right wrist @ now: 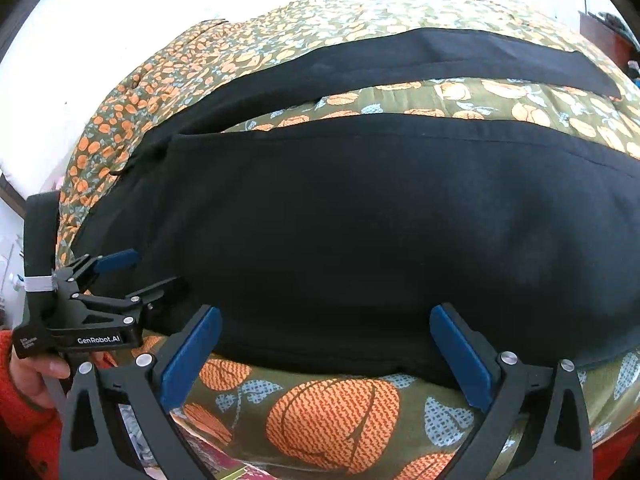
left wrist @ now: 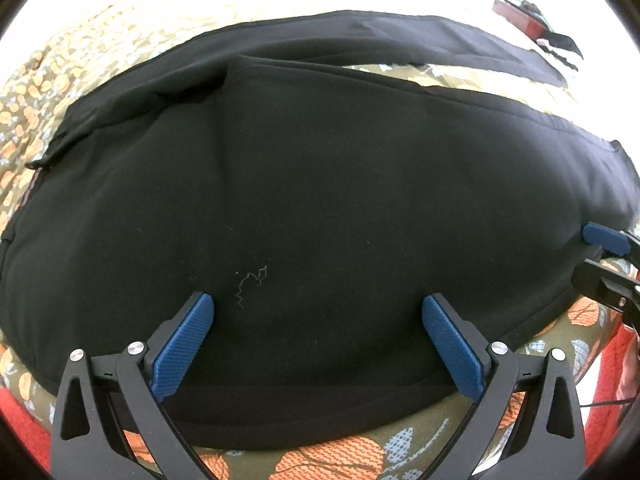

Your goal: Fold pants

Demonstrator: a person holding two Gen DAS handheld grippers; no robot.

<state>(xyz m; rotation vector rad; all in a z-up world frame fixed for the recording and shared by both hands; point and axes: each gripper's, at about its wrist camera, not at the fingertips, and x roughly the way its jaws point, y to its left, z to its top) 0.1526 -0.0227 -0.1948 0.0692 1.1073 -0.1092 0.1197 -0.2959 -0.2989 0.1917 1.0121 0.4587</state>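
Black pants (left wrist: 312, 184) lie flat on a bed with an orange-and-olive patterned cover (left wrist: 328, 460). Their two legs run to the right with a strip of cover between them (right wrist: 400, 104). My left gripper (left wrist: 318, 312) is open and empty, its blue pads over the near leg by its near edge. My right gripper (right wrist: 326, 320) is open and empty, straddling the near hem of the same leg (right wrist: 360, 232). The left gripper also shows in the right wrist view (right wrist: 132, 268), jaws apart, at the pants' left side. The right gripper's blue pad shows at the right edge of the left wrist view (left wrist: 606, 238).
The patterned cover (right wrist: 332, 412) spreads all around the pants. A reddish box (left wrist: 516, 14) sits at the far right beyond the far leg. A hand in a red sleeve (right wrist: 24, 384) holds the left gripper. Bright white wall lies beyond the bed.
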